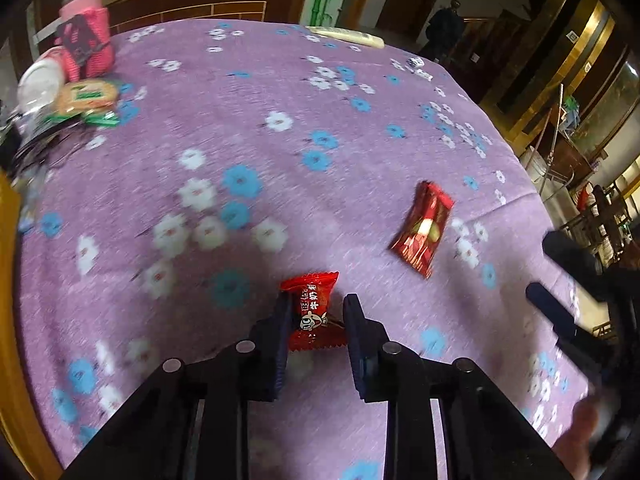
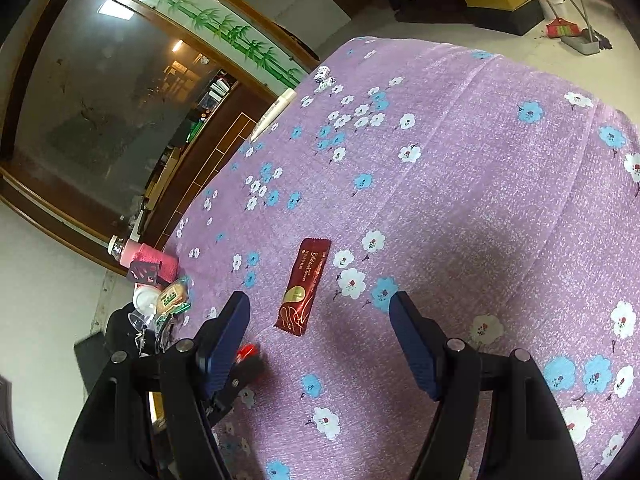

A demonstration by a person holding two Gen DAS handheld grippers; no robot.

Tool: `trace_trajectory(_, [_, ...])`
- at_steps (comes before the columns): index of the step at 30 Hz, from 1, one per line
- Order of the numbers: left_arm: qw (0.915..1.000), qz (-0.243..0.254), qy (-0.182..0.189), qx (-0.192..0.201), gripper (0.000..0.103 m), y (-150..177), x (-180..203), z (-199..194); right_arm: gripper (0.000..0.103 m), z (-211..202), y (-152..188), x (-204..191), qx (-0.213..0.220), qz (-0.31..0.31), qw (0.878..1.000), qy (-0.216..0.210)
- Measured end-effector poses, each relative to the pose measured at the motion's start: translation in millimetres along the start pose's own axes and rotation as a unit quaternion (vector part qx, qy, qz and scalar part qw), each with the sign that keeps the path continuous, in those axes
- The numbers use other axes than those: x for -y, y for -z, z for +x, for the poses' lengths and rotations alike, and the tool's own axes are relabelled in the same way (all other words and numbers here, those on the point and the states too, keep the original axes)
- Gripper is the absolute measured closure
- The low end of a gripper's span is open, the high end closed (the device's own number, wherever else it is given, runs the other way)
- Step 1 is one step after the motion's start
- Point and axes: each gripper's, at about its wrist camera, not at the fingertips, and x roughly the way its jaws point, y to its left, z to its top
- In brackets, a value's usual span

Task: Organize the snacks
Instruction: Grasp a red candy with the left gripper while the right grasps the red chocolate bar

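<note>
A small red candy [image 1: 314,312] in a crinkled wrapper sits between the fingers [image 1: 280,336] of the left gripper [image 1: 316,308], which are closed in on its sides; whether it rests on the tabletop [image 1: 240,120] or is lifted just off it I cannot tell. Ahead of those fingers and to their right, a dark red wafer bar [image 1: 422,228] lies flat on the purple flowered cloth. The right gripper [image 2: 320,308] has its fingers [image 2: 412,344] spread wide apart with nothing between them, and the same wafer bar [image 2: 303,287] lies just ahead of them, nearer the left finger. Far ahead of the left gripper and off to its left, a round biscuit pack [image 1: 86,98] with a green label sits by a pink-sleeved jar [image 1: 88,36] near the tabletop's edge. At the far side, beyond both grippers, lies a pale tube [image 1: 348,36].
</note>
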Motion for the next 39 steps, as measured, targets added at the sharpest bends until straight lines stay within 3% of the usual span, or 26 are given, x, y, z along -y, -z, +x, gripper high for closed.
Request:
trace_trajectory(3, [0.9999, -0.002, -0.011, 0.006, 0.077, 26, -13, -17, 0.031, 0, 1, 1, 0.001, -0.001, 1.0, 0.003])
trace_trajectory(9, [0.9968, 0.012, -0.037, 0.07, 0.077, 72, -30, -41, 0.035, 7, 5, -8, -0.008, -0.032, 0.999, 0.012])
trace_trajectory(16, [0.995, 0.037, -0.044, 0.082, 0.077, 70, -27, -38, 0.054, 20, 17, -23, -0.016, -0.073, 0.997, 0.037])
trace_trajectory(21, [0.9946, 0.043, -0.048, 0.081, 0.077, 73, -25, -40, 0.061, 38, 19, -39, -0.041, -0.081, 0.994, 0.065])
trace_trajectory(27, [0.9943, 0.046, -0.051, 0.081, 0.077, 72, -26, -41, 0.061, 80, 6, -60, -0.06, -0.103, 0.986, 0.115])
trace_trajectory(32, [0.9939, 0.05, -0.055, 0.082, 0.076, 72, -23, -40, 0.064, 100, 16, -83, -0.054, -0.195, 0.96, 0.195])
trace_trajectory(33, [0.9938, 0.05, -0.055, 0.082, 0.076, 73, -22, -40, 0.073, 99, 21, -84, -0.051, -0.213, 0.953, 0.209])
trace_trajectory(34, [0.9938, 0.051, -0.056, 0.082, 0.076, 73, -22, -40, 0.079, 98, 23, -83, -0.05, -0.22, 0.95, 0.213])
trace_trajectory(36, [0.9937, 0.051, -0.056, 0.082, 0.076, 73, -22, -40, 0.08, 90, 27, -78, -0.055, -0.229, 0.949, 0.211])
trace_trajectory(39, [0.9936, 0.052, -0.057, 0.082, 0.076, 73, -21, -40, 0.081, 70, 34, -67, -0.083, -0.203, 0.96, 0.176])
